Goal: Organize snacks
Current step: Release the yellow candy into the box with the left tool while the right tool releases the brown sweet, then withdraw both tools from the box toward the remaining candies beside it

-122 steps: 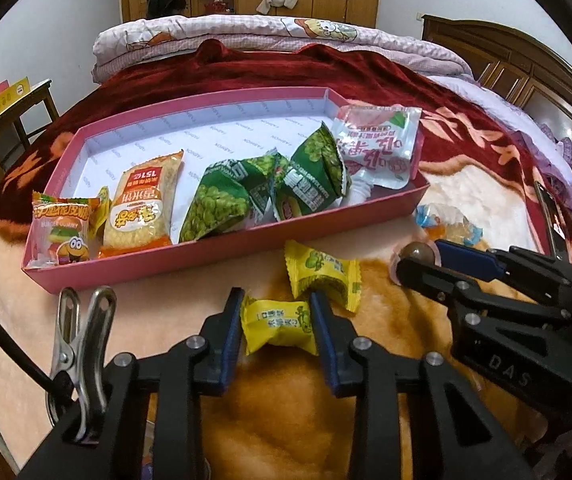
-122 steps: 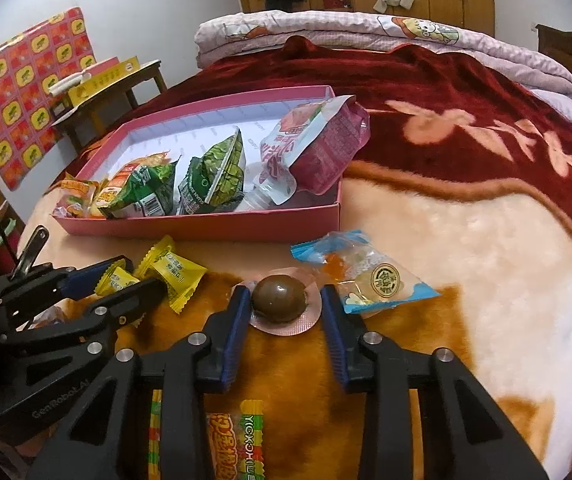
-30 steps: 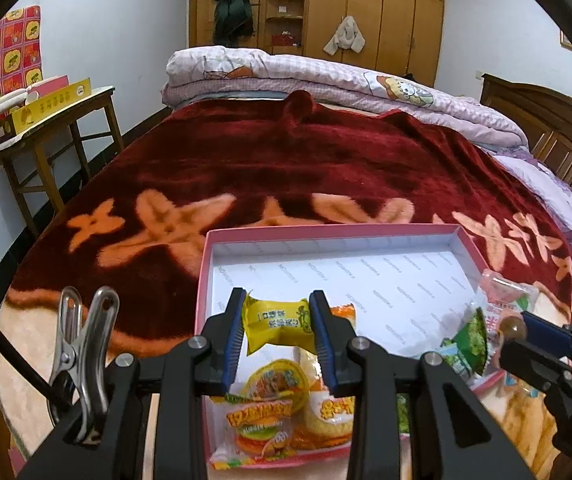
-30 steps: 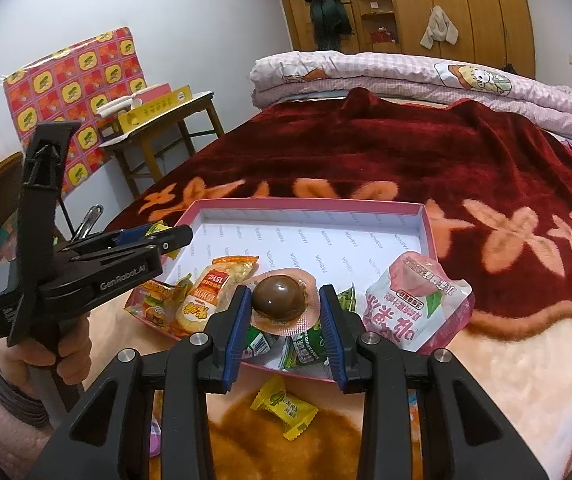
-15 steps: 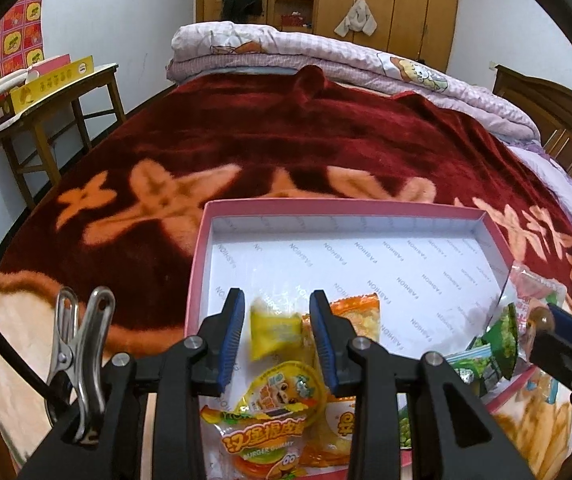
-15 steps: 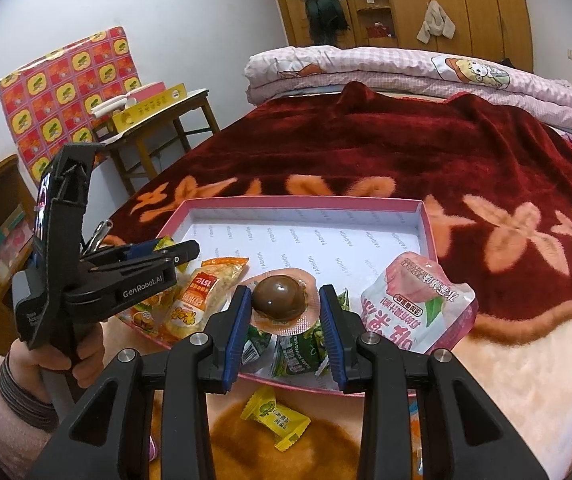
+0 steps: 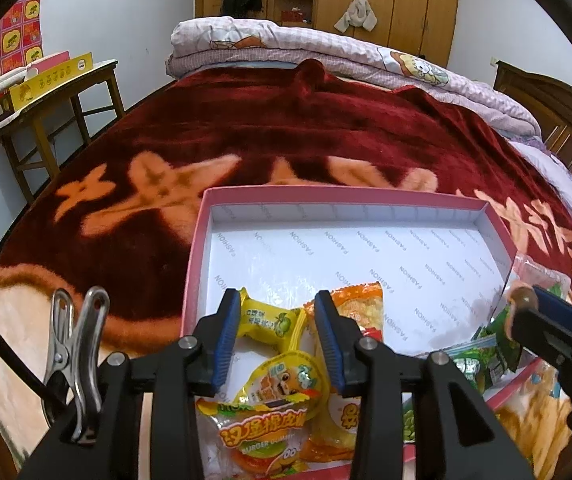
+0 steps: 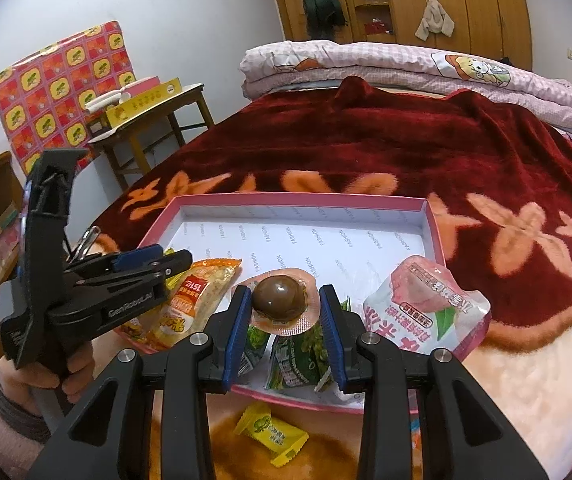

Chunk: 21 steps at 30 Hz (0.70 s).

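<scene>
A brown egg in a clear blister pack (image 8: 280, 302) is clamped between the pads of the right gripper (image 8: 282, 314), held above the pink box (image 8: 431, 216). The jaws of the left gripper (image 7: 279, 330) have just been opening and stand parted around a yellow candy (image 7: 266, 322), which is seen lying in the box's near corner beside an orange snack packet (image 7: 359, 308) and a gummy pouch (image 7: 274, 408). A second yellow candy (image 8: 272, 434) is left on the blanket (image 8: 405, 140) outside the box.

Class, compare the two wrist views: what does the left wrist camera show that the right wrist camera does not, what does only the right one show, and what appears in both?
Only the left wrist view shows the burger gummy packet and the metal clip beside the left gripper, whose jaws have just been opening, the yellow candy loose between them.

Only the right wrist view shows a second yellow candy on the blanket outside the box, the pink jelly pouch, and the hand holding the left gripper.

Both show the pink box, the orange cracker packet and the right gripper clamping a braised egg.
</scene>
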Available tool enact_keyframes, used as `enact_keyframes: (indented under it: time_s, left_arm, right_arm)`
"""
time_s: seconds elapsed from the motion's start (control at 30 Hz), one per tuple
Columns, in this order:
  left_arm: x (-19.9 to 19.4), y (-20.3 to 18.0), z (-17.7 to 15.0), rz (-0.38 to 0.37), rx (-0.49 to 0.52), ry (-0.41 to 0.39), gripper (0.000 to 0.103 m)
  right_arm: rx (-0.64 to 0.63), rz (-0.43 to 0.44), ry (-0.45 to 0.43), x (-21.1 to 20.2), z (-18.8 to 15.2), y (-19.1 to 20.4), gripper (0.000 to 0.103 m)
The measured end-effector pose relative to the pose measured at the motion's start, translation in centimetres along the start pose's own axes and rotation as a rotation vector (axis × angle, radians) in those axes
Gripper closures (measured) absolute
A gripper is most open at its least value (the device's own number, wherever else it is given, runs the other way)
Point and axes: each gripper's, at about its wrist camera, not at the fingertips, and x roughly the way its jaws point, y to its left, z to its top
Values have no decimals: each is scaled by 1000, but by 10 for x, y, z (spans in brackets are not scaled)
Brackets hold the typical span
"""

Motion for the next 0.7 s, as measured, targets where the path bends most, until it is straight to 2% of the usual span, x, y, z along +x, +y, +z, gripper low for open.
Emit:
enact_keyframes:
  time_s: [0.27, 0.43, 0.7]
  left_arm:
    - [-11, -1, -2, -4, 11, -15, 63]
    - [-20, -3, -4, -12, 16, -24, 63]
    - [-36, -5, -7, -18, 13, -38, 63]
  right_arm:
    - [20, 3, 20, 10, -2, -3, 66]
    - [20, 7, 12, 8, -3, -2, 54]
    - [25, 30, 0, 0, -5, -1, 53]
